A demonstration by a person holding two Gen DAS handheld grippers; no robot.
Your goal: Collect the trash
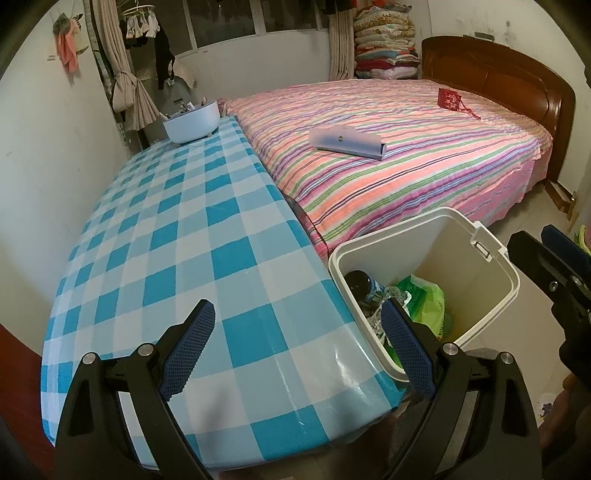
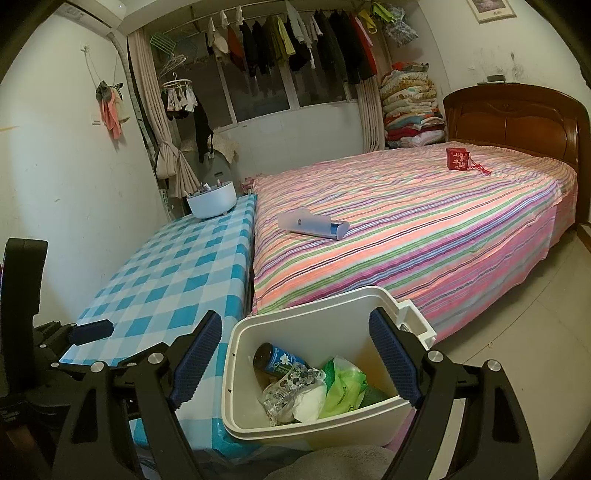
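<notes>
You are holding both tongs apart and empty.
Your left gripper (image 1: 297, 343) is hovering over the checked table (image 1: 177, 236); your right gripper (image 2: 297, 356) is hanging above the trash bin (image 2: 376, 297).

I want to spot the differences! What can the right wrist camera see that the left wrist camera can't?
Only the right wrist view shows the air conditioner, the framed picture and the white wad in the bin. Only the left wrist view shows the table's near end. Both show the bin, striped bed, white bowl and both open grippers.
</notes>
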